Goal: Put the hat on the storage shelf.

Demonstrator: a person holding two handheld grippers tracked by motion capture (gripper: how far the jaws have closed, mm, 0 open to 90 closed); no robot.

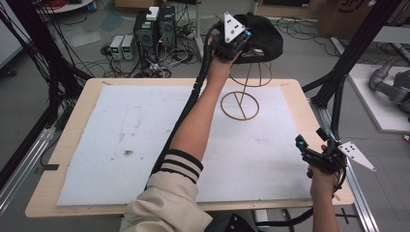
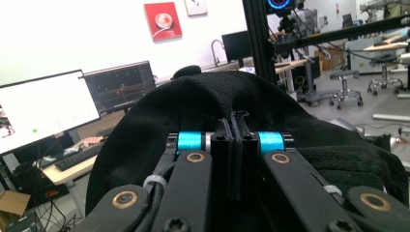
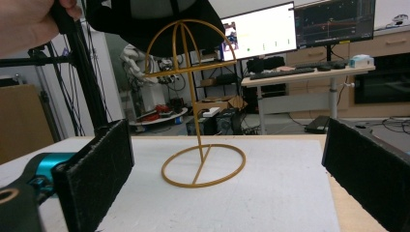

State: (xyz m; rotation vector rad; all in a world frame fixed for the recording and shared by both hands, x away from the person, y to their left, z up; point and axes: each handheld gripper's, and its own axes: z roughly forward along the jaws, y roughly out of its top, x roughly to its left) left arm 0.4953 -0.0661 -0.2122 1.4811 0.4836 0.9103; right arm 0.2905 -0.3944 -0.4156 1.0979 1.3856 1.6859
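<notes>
Pinching black mesh cap (image 2: 203, 101), left gripper (image 1: 232, 41) jaws clenched above gold wire stand (image 1: 240, 99); right gripper (image 1: 314, 152) jaws released.

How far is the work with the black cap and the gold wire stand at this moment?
Done: the left tongs are shut on the black cap and carry it in the air. In hand: the cap hangs just above the dome of the gold wire stand, not resting on it. Left: lower it onto the dome and release. The right tongs wait open near the table edge.
</notes>
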